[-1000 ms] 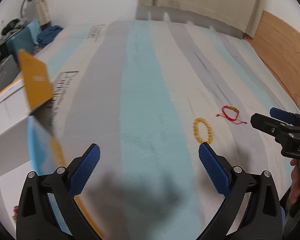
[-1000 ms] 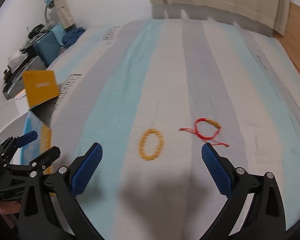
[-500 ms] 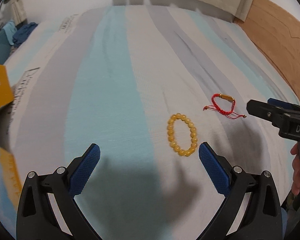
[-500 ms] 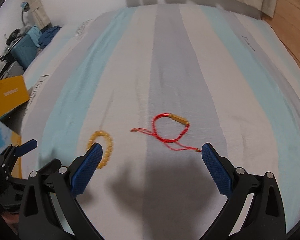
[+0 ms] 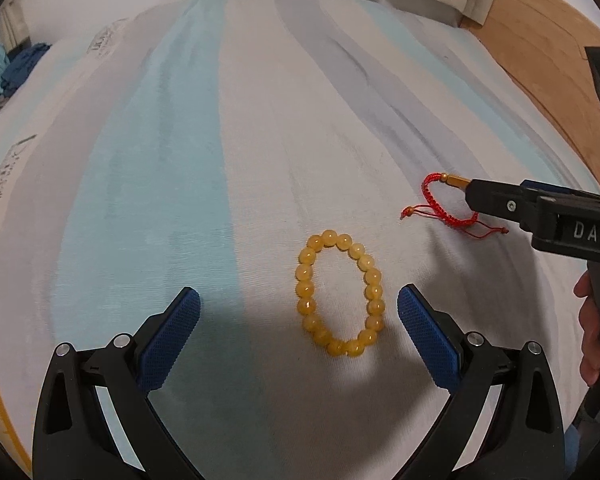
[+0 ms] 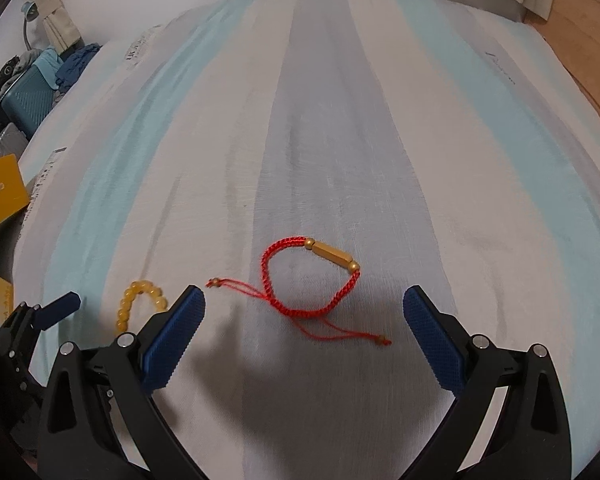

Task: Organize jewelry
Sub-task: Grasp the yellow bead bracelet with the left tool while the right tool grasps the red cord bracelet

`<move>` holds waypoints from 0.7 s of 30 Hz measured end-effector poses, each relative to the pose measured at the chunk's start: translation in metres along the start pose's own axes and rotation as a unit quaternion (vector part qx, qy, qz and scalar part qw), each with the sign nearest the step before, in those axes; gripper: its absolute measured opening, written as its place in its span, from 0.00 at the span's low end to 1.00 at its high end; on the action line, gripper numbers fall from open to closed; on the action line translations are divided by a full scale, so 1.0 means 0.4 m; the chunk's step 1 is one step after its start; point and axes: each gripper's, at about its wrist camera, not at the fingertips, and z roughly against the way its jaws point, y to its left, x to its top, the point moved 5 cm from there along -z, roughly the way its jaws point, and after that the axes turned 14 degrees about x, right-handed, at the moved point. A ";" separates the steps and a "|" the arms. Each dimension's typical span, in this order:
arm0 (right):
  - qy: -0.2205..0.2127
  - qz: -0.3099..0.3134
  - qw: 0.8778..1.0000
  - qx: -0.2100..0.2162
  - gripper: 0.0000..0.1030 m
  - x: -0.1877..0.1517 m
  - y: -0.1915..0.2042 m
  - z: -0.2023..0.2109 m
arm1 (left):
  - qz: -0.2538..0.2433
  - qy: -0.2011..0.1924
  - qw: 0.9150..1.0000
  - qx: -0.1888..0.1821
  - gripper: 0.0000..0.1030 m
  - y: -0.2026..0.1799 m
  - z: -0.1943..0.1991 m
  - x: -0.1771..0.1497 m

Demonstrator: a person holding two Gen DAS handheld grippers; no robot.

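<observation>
While both of my tools hang spread wide and empty over the bed, the risks lie in the two pieces themselves; my left hand-held gripper frames the yellow bead bracelet low in the centre of its view, nearer the right pad than the left, so closing as it stands could, I judge, nudge the ring sideways instead of pinching it; the beads are round, glossy and hard, likely to roll out from blue cross-hatched pads. My right hand-held gripper frames the red cord bracelet at centre frame; its braid is thin and limp, with a gold faceted tube on the upper arc and two loose tails ending in small knots; I could catch a tail alone and drag the loop, or pinch the soft striped sheet with it. At left of that view sits an orange card.
</observation>
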 end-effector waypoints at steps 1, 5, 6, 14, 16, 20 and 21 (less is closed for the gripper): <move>0.001 0.000 1.000 -0.001 0.93 0.000 -0.002 -0.008 | -0.001 0.001 1.000 -0.001 0.94 -0.005 -0.005 0.001; 0.006 -0.001 1.000 -0.001 0.86 0.009 -0.016 -0.033 | -0.011 0.000 1.000 0.000 0.94 -0.029 -0.026 0.001; 0.009 -0.001 1.000 -0.002 0.83 0.010 -0.020 -0.039 | -0.012 0.002 1.000 0.001 0.93 -0.032 -0.032 0.002; 0.028 0.003 1.000 0.000 0.56 0.003 -0.036 -0.081 | -0.025 0.003 1.000 0.017 0.70 -0.059 -0.053 0.007; 0.031 0.007 1.000 0.001 0.51 0.002 -0.036 -0.085 | -0.027 0.001 0.999 0.020 0.57 -0.059 -0.051 0.007; 0.036 0.012 0.999 0.001 0.32 -0.001 -0.030 -0.090 | -0.025 0.001 0.999 0.020 0.45 -0.050 -0.048 0.011; 0.037 0.013 0.999 0.003 0.25 0.001 -0.030 -0.090 | -0.023 0.002 1.000 0.020 0.41 -0.053 -0.044 0.010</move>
